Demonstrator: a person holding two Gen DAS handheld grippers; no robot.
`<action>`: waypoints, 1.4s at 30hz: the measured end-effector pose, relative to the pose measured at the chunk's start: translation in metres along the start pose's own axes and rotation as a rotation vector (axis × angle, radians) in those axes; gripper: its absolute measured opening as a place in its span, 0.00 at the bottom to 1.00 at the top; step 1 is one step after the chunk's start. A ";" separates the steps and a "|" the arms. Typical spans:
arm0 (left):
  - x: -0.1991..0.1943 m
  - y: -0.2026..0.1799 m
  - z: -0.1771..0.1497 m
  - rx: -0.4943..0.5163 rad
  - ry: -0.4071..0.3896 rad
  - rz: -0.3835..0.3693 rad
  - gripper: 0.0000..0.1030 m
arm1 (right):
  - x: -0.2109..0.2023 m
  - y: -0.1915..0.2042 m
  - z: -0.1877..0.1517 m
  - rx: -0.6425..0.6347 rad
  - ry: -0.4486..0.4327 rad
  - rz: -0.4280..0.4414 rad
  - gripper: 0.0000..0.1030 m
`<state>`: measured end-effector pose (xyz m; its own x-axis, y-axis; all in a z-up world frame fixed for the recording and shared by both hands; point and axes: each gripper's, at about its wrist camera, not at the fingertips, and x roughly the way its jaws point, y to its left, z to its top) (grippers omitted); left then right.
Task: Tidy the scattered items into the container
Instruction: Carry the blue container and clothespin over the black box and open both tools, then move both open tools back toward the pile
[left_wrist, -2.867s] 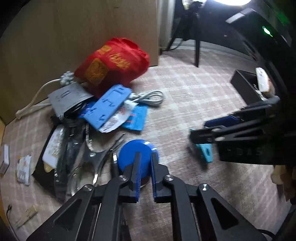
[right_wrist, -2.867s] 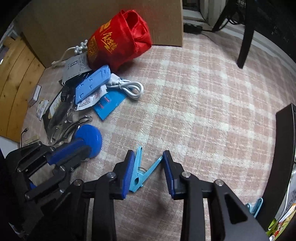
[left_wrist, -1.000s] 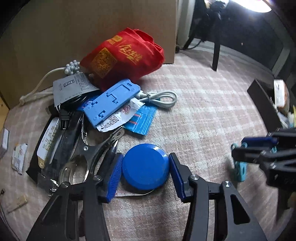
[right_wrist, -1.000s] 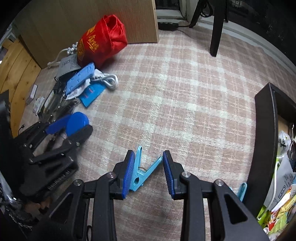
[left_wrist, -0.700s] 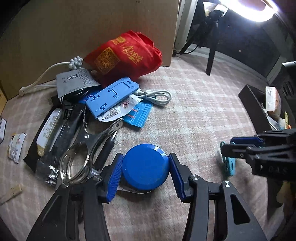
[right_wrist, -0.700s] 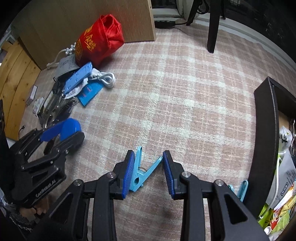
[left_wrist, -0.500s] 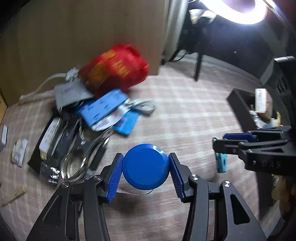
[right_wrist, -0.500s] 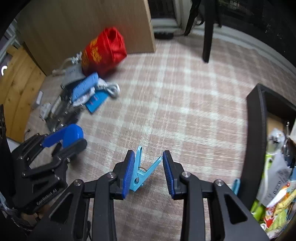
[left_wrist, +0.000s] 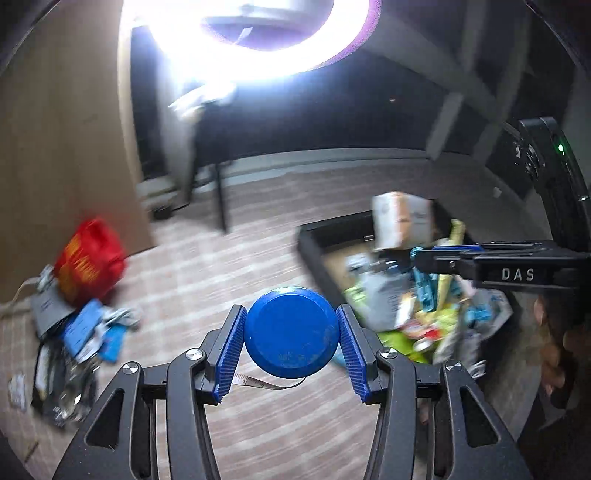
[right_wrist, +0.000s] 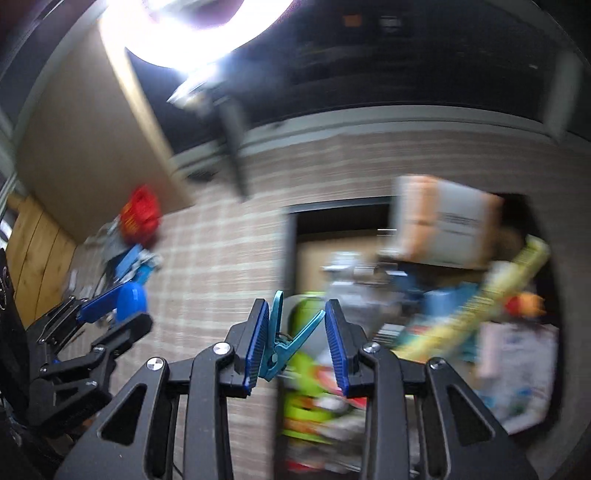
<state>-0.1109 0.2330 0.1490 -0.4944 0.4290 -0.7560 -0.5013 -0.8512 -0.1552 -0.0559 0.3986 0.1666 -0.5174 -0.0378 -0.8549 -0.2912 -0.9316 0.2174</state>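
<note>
While the black container (right_wrist: 291, 236) is being blurred by motion, a blue round tape measure (left_wrist: 291, 332) is being gripped above the carpet by the left gripper (left_wrist: 291, 345), and a teal clothespin (right_wrist: 286, 345) is being pinched over the container by the right gripper (right_wrist: 295, 341).

2 claws are seen: the left claw (left_wrist: 291, 349) and the right claw (right_wrist: 295, 341). 1 blue round tape measure (left_wrist: 291, 332), 1 light blue clothespin (right_wrist: 286, 341), 1 black container (left_wrist: 314, 251), 1 red bag (left_wrist: 88, 262) and 1 ring light (left_wrist: 258, 37) are counted.
</note>
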 end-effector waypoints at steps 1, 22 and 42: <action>0.003 -0.011 0.005 0.016 -0.001 -0.015 0.46 | -0.008 -0.015 -0.002 0.023 -0.011 -0.018 0.30; 0.007 -0.117 0.021 0.222 -0.034 -0.053 0.79 | -0.057 -0.088 -0.015 0.134 -0.128 -0.089 0.63; -0.046 0.080 -0.042 -0.107 0.006 0.161 0.75 | 0.057 0.086 -0.097 -0.055 0.190 0.280 0.63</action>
<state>-0.0986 0.1324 0.1446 -0.5582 0.2830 -0.7799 -0.3376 -0.9362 -0.0981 -0.0326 0.2816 0.0911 -0.4104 -0.3567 -0.8392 -0.1126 -0.8935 0.4348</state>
